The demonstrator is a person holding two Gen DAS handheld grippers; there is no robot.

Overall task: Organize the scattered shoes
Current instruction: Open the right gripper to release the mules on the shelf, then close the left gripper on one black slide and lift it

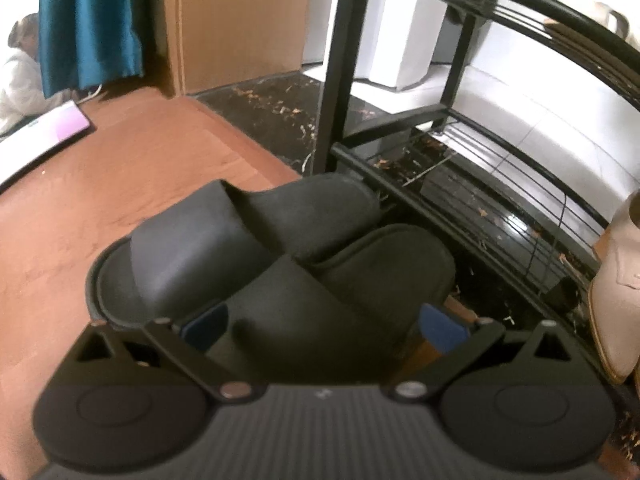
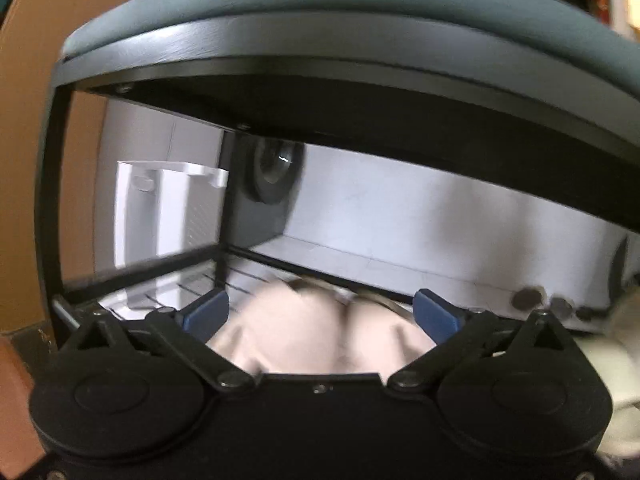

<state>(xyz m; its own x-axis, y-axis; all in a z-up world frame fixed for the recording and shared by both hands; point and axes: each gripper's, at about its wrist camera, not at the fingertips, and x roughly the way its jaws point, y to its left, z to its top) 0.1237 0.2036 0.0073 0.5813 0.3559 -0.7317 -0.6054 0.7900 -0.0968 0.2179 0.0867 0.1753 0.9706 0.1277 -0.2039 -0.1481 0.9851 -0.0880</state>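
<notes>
A brown floor (image 1: 132, 184) turns into a dark, shiny floor (image 1: 272, 108) with little specks on it. Two dark grey slippers (image 1: 280, 248) are on the floor, side by side and touching, right where the brown meets the dark part. A black shoe rack (image 1: 340, 64) stands on the dark floor. Its low wire shelf (image 1: 500, 184) has a pale pink shoe (image 1: 616, 300) at the right end. On the upper wire shelf (image 2: 248, 280) sits a pair of pale pink shoes (image 2: 320, 332), close together and blurry.
</notes>
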